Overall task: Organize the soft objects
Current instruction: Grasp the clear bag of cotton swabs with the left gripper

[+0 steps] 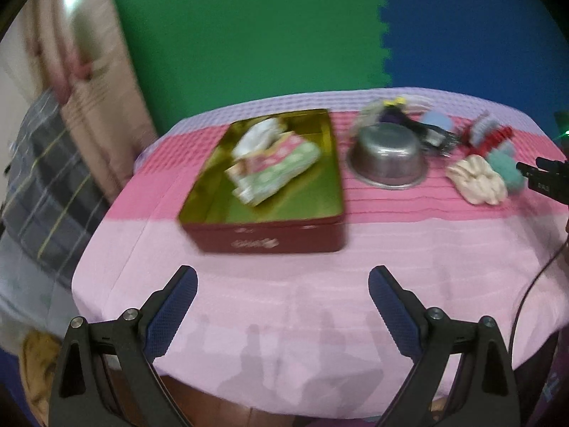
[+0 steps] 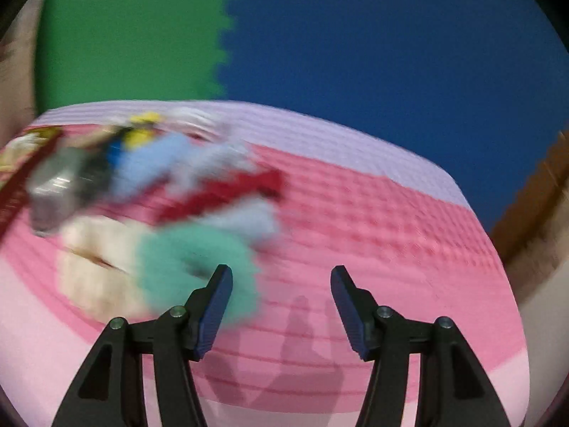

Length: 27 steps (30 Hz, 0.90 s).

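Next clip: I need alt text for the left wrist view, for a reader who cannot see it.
An open red tin holding folded cloths sits on a pink tablecloth, ahead of the open, empty left gripper. Right of the tin stand an upturned metal bowl, then a cream scrunchie, a teal one and more blurred soft items.

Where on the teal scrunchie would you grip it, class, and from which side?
Grip the near arc of the teal scrunchie, coming down from above with one finger in its hole and one outside. It lies flat as a fluffy ring, so the band is the only narrow part to pinch. Its far side touches the cream scrunchie and others; the near side is free. The right tool is open beside it.
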### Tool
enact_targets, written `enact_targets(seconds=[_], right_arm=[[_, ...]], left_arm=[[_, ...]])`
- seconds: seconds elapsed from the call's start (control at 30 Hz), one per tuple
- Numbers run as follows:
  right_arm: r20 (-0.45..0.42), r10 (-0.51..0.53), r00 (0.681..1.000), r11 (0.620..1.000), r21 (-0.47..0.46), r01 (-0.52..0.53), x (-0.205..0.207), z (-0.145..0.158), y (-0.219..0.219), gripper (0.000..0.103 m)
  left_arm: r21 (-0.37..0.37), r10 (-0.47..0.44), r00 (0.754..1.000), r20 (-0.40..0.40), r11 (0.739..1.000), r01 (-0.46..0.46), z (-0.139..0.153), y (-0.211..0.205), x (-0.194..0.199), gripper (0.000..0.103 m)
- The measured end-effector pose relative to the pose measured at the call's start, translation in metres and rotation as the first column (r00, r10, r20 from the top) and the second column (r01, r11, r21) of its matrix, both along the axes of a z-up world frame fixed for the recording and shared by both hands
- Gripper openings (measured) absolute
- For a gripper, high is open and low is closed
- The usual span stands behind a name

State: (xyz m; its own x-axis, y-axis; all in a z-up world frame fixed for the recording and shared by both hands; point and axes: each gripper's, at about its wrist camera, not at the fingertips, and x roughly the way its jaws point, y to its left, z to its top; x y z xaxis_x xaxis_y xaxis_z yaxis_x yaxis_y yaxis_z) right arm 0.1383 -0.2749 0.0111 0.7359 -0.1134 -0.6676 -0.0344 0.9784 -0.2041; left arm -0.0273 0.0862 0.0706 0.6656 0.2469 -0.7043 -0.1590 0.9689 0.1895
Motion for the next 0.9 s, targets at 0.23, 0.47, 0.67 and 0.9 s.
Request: enact_targets(seconds=[0.23,0.47,0.67,0.9], right_arm=[[-0.091,-0.049,0.995,0.986,0.154,0.063,0.01,-0.014,-0.028,0.061],[-0.079,-0.025,0.997,0.976,0.214,0.041,0.009,-0.014,-0.038,0.061],[-0.081,-0.005,0.997,0.967,0.253,0.026,0.007,-0.014,-0.04,0.061],[-0.079,0.008,0.997,0.958,0.288,0.015,0.007,-0.014,-0.042,0.061]], left_arm=[[0.04,-0.182,0.983,-0.038,0.982,0.183,0.019,-0.045,0.047,0.096],[0.126,-0.409,0.907,-0.097,0.899,0.419,0.047,-0.08,0.155,0.096],[0.195,-0.551,0.795,-0.255,0.776,0.6,0.035,-0.11,0.241,0.096],[0.199,-0.559,0.72,-0.411,0.716,0.669,-0.006,-0.115,0.297,0.078]])
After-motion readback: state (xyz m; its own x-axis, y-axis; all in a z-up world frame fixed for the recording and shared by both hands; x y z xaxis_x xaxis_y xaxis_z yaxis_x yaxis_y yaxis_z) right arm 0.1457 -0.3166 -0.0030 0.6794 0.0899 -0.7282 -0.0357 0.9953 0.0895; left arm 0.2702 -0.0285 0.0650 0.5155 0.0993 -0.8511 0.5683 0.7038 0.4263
